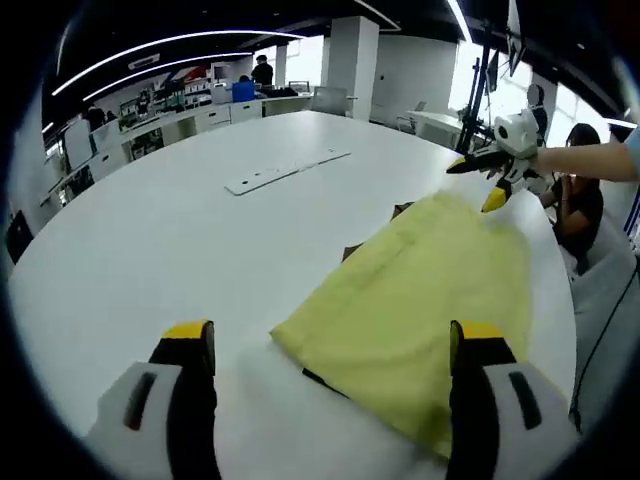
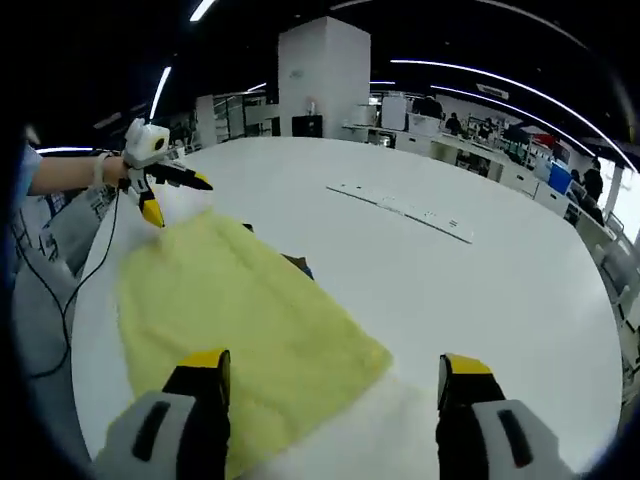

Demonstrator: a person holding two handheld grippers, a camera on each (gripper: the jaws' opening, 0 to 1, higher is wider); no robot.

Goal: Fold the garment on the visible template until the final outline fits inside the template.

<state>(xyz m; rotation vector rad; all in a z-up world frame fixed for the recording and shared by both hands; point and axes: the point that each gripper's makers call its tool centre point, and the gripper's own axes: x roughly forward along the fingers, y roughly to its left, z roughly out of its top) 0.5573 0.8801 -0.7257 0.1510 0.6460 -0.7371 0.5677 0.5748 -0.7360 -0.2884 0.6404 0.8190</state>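
A large white table [image 1: 180, 230] in an open office holds the yellow garment [image 1: 420, 300], lying flat between both wide-open, empty grippers: left gripper [image 1: 335, 345], right gripper [image 2: 330, 375]. The template barely peeks out beneath. Folding looks midway; next calls for gripping an edge.

From where I stand, no writing, label, brand, number or sign can be read. The flat white strip [image 1: 285, 172] lying on the counter [image 1: 150, 250] carries a few small dark marks, too small to tell whether they are letters. The far shelves and desks are too blurred.
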